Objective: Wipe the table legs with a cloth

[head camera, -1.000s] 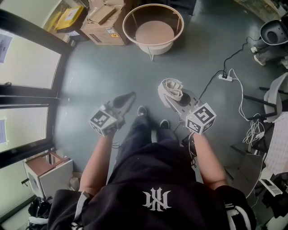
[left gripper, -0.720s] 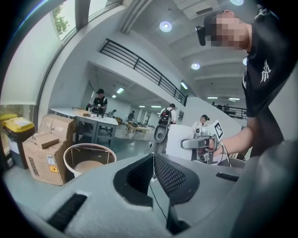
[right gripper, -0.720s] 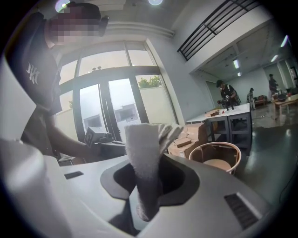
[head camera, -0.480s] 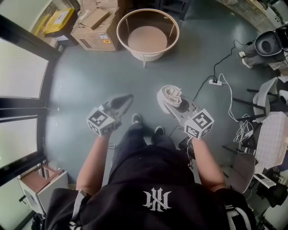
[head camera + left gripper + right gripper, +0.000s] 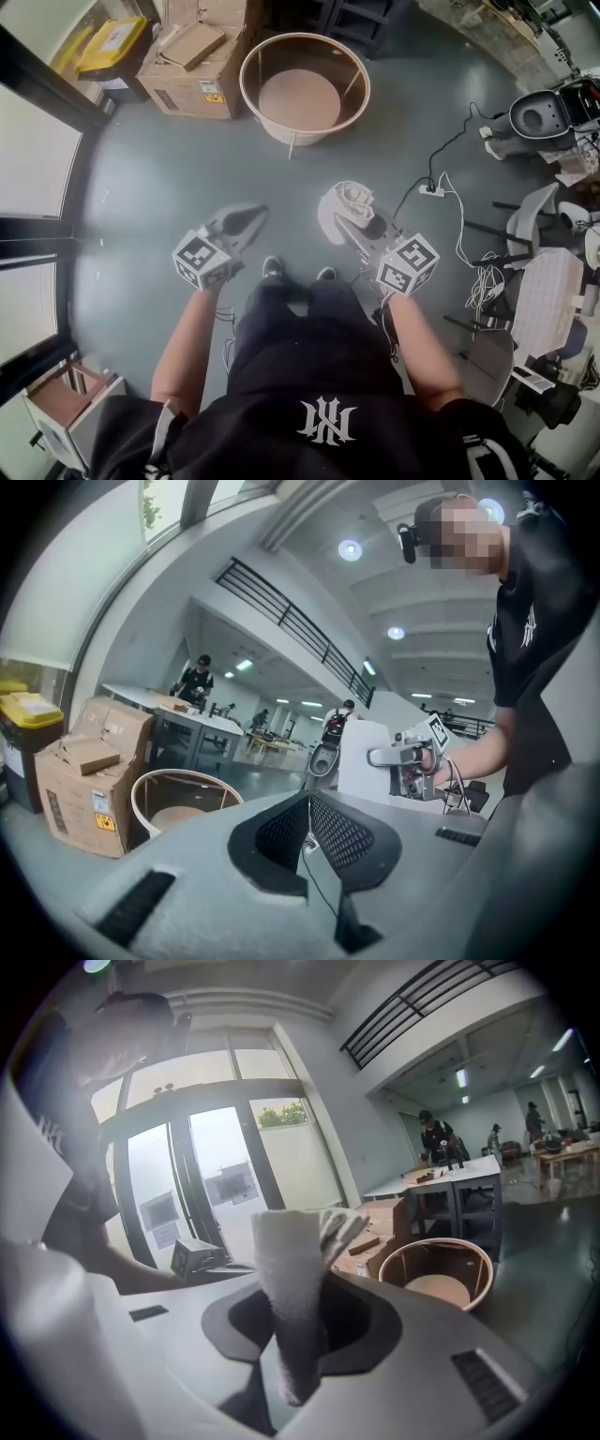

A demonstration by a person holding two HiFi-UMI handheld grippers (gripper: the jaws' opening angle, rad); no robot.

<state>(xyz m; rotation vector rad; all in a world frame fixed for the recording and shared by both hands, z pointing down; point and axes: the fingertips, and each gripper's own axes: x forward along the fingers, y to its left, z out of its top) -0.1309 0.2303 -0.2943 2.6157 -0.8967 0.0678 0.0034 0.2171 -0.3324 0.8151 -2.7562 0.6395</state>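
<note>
A round beige table (image 5: 251,90) with a raised rim, a lower shelf and thin legs (image 5: 292,145) stands on the grey floor ahead of me. It also shows in the left gripper view as the table (image 5: 148,787) and in the right gripper view as the table (image 5: 441,1244). My right gripper (image 5: 345,208) is shut on a folded white cloth (image 5: 354,197), which sticks up between the jaws as the cloth (image 5: 289,1269). My left gripper (image 5: 246,218) is held at waist height with jaws (image 5: 307,805) shut and empty. Both grippers are well short of the table.
Cardboard boxes (image 5: 197,56) and a yellow bin (image 5: 108,42) sit left of the table. A power strip (image 5: 431,190) with trailing cables lies on the floor to the right, near chairs (image 5: 548,211). Glass doors (image 5: 37,187) run along the left. A small cabinet (image 5: 70,412) stands at lower left.
The person has stepped forward, so the table and boxes sit lower and nearer in the head view. Both grippers keep their pose, the cloth still held in the right one.
</note>
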